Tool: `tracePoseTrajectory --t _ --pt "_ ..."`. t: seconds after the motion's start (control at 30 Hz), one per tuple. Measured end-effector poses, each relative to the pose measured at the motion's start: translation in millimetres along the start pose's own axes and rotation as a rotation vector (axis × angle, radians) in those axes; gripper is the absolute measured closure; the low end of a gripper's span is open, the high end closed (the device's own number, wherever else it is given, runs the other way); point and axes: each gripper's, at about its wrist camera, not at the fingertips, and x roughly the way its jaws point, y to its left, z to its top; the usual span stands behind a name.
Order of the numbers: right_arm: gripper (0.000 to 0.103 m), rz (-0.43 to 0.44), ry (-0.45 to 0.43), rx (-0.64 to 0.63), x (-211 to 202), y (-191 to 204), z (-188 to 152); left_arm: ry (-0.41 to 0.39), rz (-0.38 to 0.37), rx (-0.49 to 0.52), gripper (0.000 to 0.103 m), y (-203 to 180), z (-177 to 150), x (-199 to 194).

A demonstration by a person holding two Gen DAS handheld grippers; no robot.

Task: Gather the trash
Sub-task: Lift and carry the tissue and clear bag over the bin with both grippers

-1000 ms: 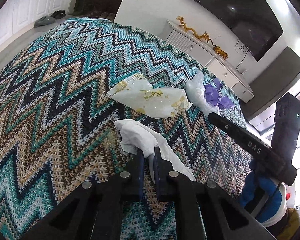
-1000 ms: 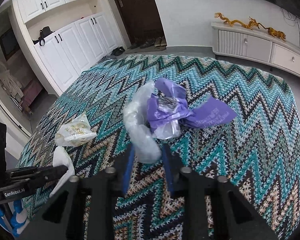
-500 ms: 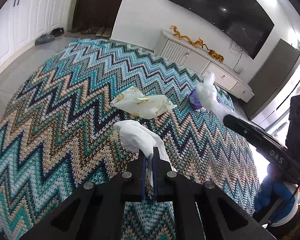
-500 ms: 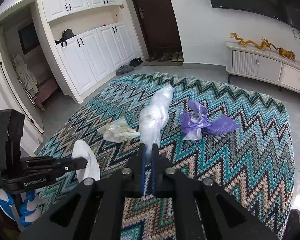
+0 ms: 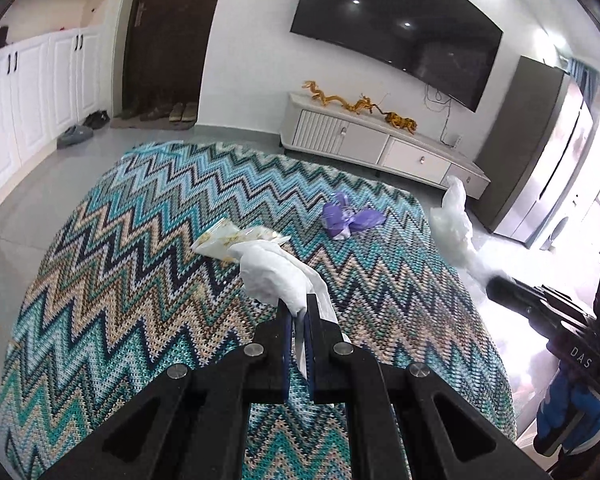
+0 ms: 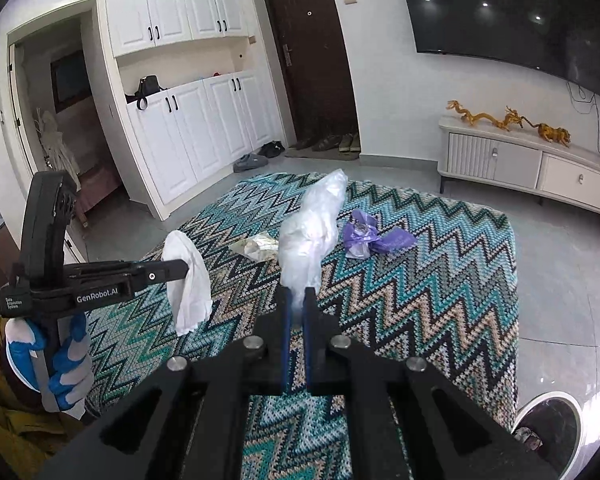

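My left gripper [image 5: 297,307] is shut on a crumpled white tissue [image 5: 278,272] and holds it above the zigzag blanket [image 5: 140,280]; the tissue also hangs from it in the right wrist view [image 6: 188,276]. My right gripper [image 6: 297,300] is shut on a clear plastic bag [image 6: 312,232], lifted above the blanket; the bag shows at the right in the left wrist view [image 5: 452,224]. A yellow-printed wrapper [image 5: 228,240] and a purple wrapper [image 5: 348,220] lie on the blanket.
A white TV cabinet [image 5: 372,148] with gold dragon figures stands against the far wall under a TV. White cupboards [image 6: 204,136], a dark door and shoes are at the left. A round dark bin [image 6: 548,424] sits on the floor at lower right.
Both grippers have risen well above the blanket, each lifting its piece of trash clear. The right gripper closed on the plastic bag over the last second.
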Motion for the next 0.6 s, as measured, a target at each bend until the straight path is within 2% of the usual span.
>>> tracePoseTrajectory --t 0.33,0.47,0.6 --pt "0.098 -0.082 -0.088 0.072 -64.2 -30.1 -26.0 -0.085 0.016 0.215 0.097 -76.6 17.5 -31.6" --pt "0.098 -0.141 -0.123 0.113 -92.2 -53.3 -41.3 -0.094 0.008 0.323 0.097 -120.5 24.8 -25.8" --pt "0.098 -0.215 -0.141 0.172 -118.9 -88.4 -61.9 -0.056 -0.038 0.419 0.097 -173.8 28.0 -5.0"
